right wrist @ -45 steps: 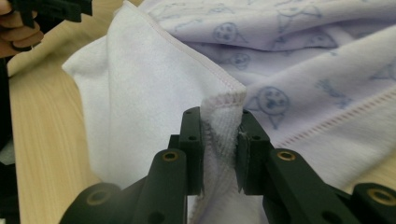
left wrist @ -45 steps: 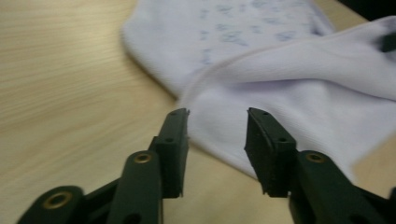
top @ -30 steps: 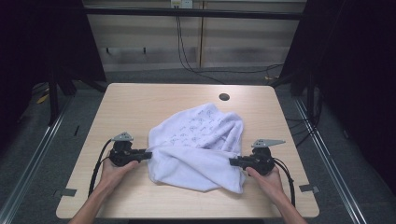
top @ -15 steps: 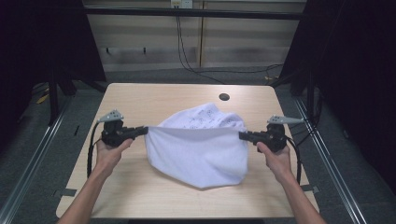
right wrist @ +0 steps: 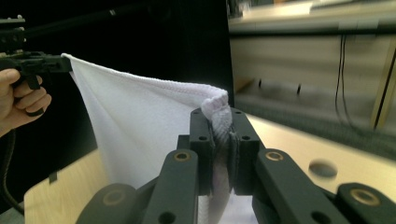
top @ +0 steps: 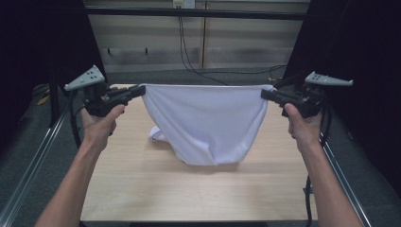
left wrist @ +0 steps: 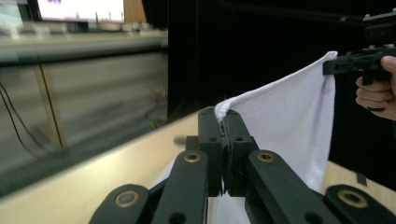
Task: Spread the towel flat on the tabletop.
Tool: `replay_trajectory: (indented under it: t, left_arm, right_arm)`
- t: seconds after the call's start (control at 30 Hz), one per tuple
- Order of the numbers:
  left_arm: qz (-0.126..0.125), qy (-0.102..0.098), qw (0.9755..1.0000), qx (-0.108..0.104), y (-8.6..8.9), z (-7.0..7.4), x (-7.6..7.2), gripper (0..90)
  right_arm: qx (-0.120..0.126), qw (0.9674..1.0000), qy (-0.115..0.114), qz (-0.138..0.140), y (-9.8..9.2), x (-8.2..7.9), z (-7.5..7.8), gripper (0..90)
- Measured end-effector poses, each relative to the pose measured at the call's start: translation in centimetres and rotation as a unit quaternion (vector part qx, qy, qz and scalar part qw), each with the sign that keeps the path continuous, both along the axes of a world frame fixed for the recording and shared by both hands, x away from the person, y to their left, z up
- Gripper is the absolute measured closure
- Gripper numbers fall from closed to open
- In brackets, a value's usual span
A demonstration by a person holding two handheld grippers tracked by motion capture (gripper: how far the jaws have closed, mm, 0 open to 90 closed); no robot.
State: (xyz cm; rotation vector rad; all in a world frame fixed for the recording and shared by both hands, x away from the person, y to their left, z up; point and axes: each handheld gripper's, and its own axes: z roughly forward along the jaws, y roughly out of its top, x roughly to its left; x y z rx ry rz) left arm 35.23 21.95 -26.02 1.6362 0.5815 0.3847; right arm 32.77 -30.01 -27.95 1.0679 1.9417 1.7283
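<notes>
A white towel (top: 203,123) hangs stretched between my two grippers above the wooden table (top: 142,184). My left gripper (top: 141,90) is shut on the towel's upper left corner, and my right gripper (top: 265,93) is shut on its upper right corner. The top edge runs taut and level; the cloth sags to a rounded bottom near the tabletop. In the left gripper view the jaws (left wrist: 224,121) pinch a small tuft of the towel (left wrist: 289,121), with the right gripper (left wrist: 329,66) far off. In the right gripper view the jaws (right wrist: 219,116) clamp a thicker bunch of the towel (right wrist: 140,126).
A round dark hole (right wrist: 322,169) sits in the tabletop toward its far edge. Black cables (top: 189,52) hang down the wall behind the table. Metal rails (top: 33,156) run along both sides of the table, with dark curtains beyond them.
Both hands have risen well above the table and spread apart. The towel, crumpled on the table before, has been lifted and now hangs flat between the grippers.
</notes>
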Motion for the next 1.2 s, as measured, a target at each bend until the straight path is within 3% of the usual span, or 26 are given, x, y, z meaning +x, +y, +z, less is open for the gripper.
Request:
replay_trajectory:
  t: [0.03,0.07,0.1,0.17,0.2,0.3,0.33,0.37,0.4,0.43,0.47,0.5,0.53,0.57,0.67,0.7,0.73,0.77,0.8,0.83,0.87,0.93,0.97,1.03,1.13,1.2]
  left_arm:
    - [-0.004,-0.027,0.9996,-0.009,0.0,2.0,-1.0,88.4]
    - [-0.01,-0.038,0.9991,-0.018,0.0,3.1,-1.7,88.4]
    - [-0.01,-0.038,0.9991,-0.018,0.0,3.1,-1.7,88.4]
    - [-0.026,-0.06,0.9977,-0.018,-0.2,4.5,-3.5,88.4]
    - [-0.039,-0.061,0.9973,-0.011,-0.3,4.2,-4.5,88.4]
    - [-0.062,-0.027,0.9977,-0.001,0.1,1.0,-5.7,88.4]
    - [-0.062,-0.027,0.9977,-0.001,0.1,1.0,-5.7,88.3]
    - [-0.063,-0.007,0.9979,0.01,0.3,-1.0,-6.1,88.3]
    - [-0.073,0.027,0.9968,0.016,0.8,-4.2,-6.6,88.4]
    - [-0.073,0.027,0.9968,0.016,0.8,-4.2,-6.6,88.3]
    - [-0.082,0.054,0.9949,0.021,0.9,-6.6,-7.3,88.3]
    - [-0.09,0.083,0.9917,0.038,1.0,-9.9,-8.3,88.3]
    - [-0.09,0.083,0.9917,0.038,1.0,-9.9,-8.3,88.3]
    - [-0.097,0.108,0.9883,0.045,1.0,-11.9,-9.0,88.3]
    - [-0.125,0.155,0.9775,0.068,0.6,-15.5,-11.1,88.2]
    - [-0.144,0.167,0.971,0.091,0.3,-16.9,-12.9,88.2]
    - [-0.144,0.167,0.971,0.091,0.3,-16.9,-12.9,88.1]
    - [-0.16,0.181,0.9662,0.089,0.2,-17.9,-14.3,88.0]
    - [-0.16,0.181,0.9662,0.089,0.2,-17.9,-14.3,87.9]
    - [-0.17,0.182,0.9638,0.095,0.3,-18.3,-15.3,87.9]
    - [-0.182,0.185,0.9607,0.098,0.6,-18.6,-16.7,87.6]
    - [-0.19,0.181,0.9606,0.092,0.9,-18.5,-17.3,84.3]
    - [-0.209,0.168,0.9611,0.067,1.5,-18.2,-18.4,81.6]
    - [-0.223,0.162,0.9598,0.052,1.8,-17.9,-18.7,75.5]
    - [-0.225,0.159,0.9603,0.044,1.9,-17.8,-18.3,69.8]
    - [-0.206,0.164,0.9641,0.034,1.9,-17.9,-17.1,65.4]
  right_arm:
    - [0.016,0.9995,-0.027,0.002,-0.3,-0.6,2.2,82.6]
    - [0.02,0.9991,-0.037,0.003,-0.3,-0.9,3.0,82.6]
    - [0.02,0.9991,-0.037,0.003,-0.3,-0.9,3.0,82.6]
    - [0.032,0.9971,-0.068,0.011,-0.4,-2.4,5.0,82.7]
    - [0.029,0.9972,-0.067,0.014,-0.3,-2.8,4.8,82.7]
    - [0.018,0.9984,-0.044,0.029,-0.4,-4.1,2.4,82.6]
    - [0.018,0.9984,-0.044,0.029,-0.4,-4.1,2.4,82.6]
    - [0.011,0.9989,-0.03,0.035,-0.5,-4.6,1.1,82.6]
    - [0.01,0.9986,0.002,0.052,-0.6,-6.2,-2.7,82.6]
    - [0.01,0.9986,0.002,0.052,-0.6,-6.2,-2.7,82.6]
    - [0.007,0.9972,0.036,0.065,-0.7,-7.7,-6.3,82.7]
    - [0.008,0.9963,0.05,0.07,-0.7,-8.3,-7.7,82.8]
    - [0.009,0.9951,0.065,0.074,-0.7,-9.2,-9.4,82.8]
    - [0.009,0.9951,0.065,0.074,-0.7,-9.2,-9.4,82.8]
    - [0.016,0.9896,0.111,0.091,-0.5,-13.1,-14.1,81.6]
    - [0.012,0.9882,0.12,0.095,-0.5,-14.0,-14.6,81.0]
    - [0.012,0.9882,0.12,0.095,-0.5,-14.0,-14.6,81.0]
    - [-0.006,0.986,0.133,0.1,-0.4,-15.7,-15.1,79.0]
    - [-0.006,0.986,0.133,0.1,-0.4,-15.7,-15.1,79.0]
    - [-0.009,0.9855,0.135,0.102,-0.4,-16.3,-15.2,78.1]
    - [-0.012,0.9852,0.135,0.105,-0.7,-18.3,-15.4,74.5]
    - [-0.011,0.9854,0.133,0.106,-0.8,-18.9,-15.4,72.0]
    - [-0.006,0.9857,0.12,0.118,-0.9,-20.5,-15.5,64.6]
    - [-0.011,0.9877,0.116,0.105,-1.0,-21.2,-15.3,56.1]
    - [-0.004,0.989,0.106,0.103,-1.2,-21.1,-15.2,54.0]
    - [-0.013,0.9897,0.11,0.091,-1.1,-19.7,-15.3,54.1]
